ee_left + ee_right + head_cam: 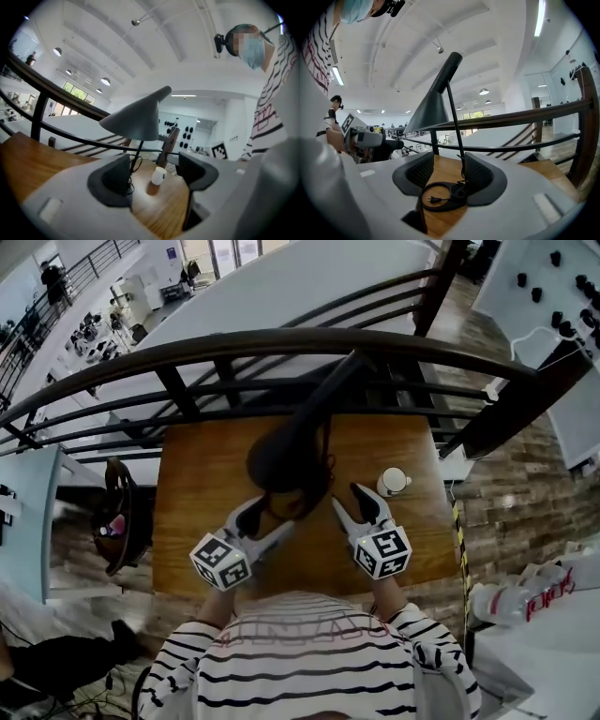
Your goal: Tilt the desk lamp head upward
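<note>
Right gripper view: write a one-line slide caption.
Open right tool frames a desk lamp above its coiled cord on a wooden desk.

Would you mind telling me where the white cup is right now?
In the head view, the white cup stands on the wooden desk's right side, just right of the right gripper.

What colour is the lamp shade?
The lamp shade is dark grey, and it shows best in the left gripper view.
</note>
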Demonstrator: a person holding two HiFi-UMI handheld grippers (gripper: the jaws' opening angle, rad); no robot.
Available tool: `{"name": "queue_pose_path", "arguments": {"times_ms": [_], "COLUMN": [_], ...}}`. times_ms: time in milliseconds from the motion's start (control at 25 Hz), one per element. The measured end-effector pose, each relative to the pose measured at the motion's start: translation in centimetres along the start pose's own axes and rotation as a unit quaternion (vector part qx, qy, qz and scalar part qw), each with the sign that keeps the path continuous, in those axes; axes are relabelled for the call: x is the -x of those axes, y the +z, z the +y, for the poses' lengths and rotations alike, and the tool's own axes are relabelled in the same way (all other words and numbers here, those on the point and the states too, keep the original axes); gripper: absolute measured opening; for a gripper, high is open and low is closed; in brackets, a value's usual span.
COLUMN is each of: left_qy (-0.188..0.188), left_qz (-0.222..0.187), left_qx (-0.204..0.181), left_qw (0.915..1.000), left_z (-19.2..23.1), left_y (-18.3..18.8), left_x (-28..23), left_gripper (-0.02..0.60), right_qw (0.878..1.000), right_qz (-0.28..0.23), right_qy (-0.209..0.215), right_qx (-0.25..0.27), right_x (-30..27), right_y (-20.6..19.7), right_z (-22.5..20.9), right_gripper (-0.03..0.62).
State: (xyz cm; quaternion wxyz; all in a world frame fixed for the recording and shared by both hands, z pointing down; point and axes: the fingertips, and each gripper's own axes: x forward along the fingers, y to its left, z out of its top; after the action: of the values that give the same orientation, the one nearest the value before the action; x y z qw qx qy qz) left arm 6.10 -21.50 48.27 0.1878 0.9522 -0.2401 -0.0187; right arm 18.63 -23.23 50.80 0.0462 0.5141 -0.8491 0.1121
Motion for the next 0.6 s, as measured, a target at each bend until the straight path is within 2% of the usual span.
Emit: {"name": "queue_pose_path", "arguments": {"times_ms": [360,600], "left_qy": [0.024,0.020], "left_qz": [-0.019,-0.039], "left_qx": [0.009,0.037], "left_qw": [0.9995,0.9984], "left_z": [0.6,1.0], "left_y": [1.1,1.8], "left_x": [0.5,0.5], "left_gripper": [0.322,0.322], "right_qw": [0.999,0.997], "right_qz": [0.004,0.009], "right_qy": [0.031,0.046], "right_qx": [0.040,0.057], "right_x": [-4.9,-7.2], "right_y": [1.1,1.4], "right_z": [-1.5,-1.8], "right_gripper": [0.175,0.165]}}
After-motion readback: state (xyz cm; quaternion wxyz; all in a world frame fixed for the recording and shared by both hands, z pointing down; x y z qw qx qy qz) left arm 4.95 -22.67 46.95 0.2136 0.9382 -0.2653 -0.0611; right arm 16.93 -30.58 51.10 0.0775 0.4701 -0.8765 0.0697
